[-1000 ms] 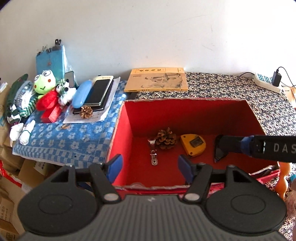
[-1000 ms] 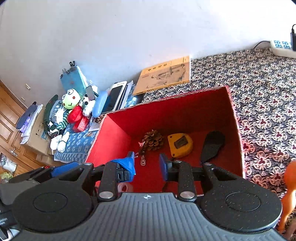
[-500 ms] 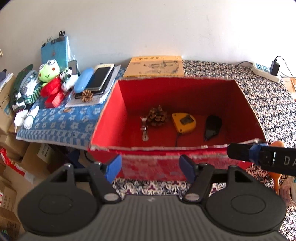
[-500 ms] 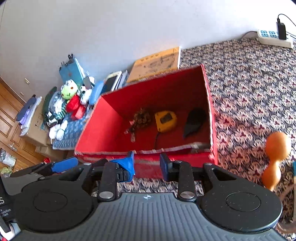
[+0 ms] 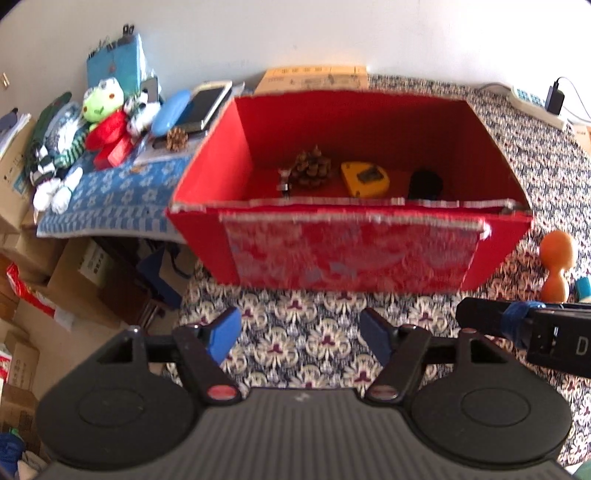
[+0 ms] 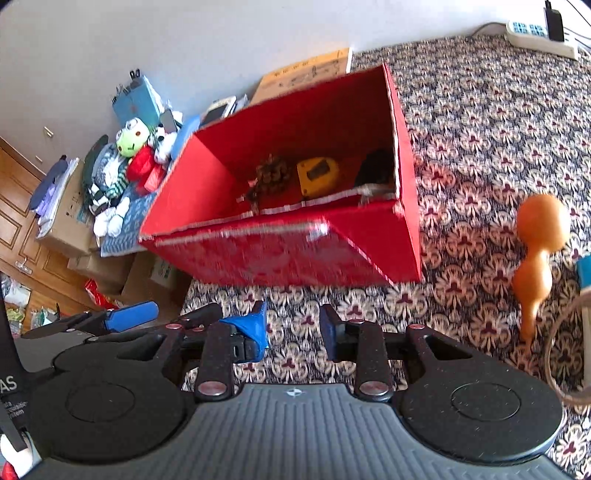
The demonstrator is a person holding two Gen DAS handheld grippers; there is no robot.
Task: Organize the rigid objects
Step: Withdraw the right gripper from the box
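On the patterned tablecloth (image 5: 295,317), a red box (image 5: 347,251) is sitting open-topped, just beyond both grippers. Inside it, along the far part of its floor, a pine cone (image 5: 312,171) is lying at the left, a yellow tape measure (image 5: 365,179) is resting beside it in the middle, and a black object (image 5: 424,184) is lying at the right; a small metal piece (image 5: 283,182) is showing just left of the pine cone. The left gripper (image 5: 301,336) is hovering above the cloth near the box's front wall, its blue-padded fingers standing spread wide with nothing between them. The right gripper (image 6: 293,328) is hanging over the cloth as well, its jaws parted and empty; its dark finger is also reaching into the left wrist view at the right edge. To the right of the box, an orange gourd-shaped object (image 6: 539,243) is lying on the cloth, apart from the box. Far left, a frog plush (image 5: 99,110), a second small pine cone (image 5: 176,138) and a phone (image 5: 207,105) are resting on a blue cloth (image 5: 110,195). A yellow book (image 5: 312,75) is lying behind the box, and a power strip (image 6: 539,33) is sitting at the far right.
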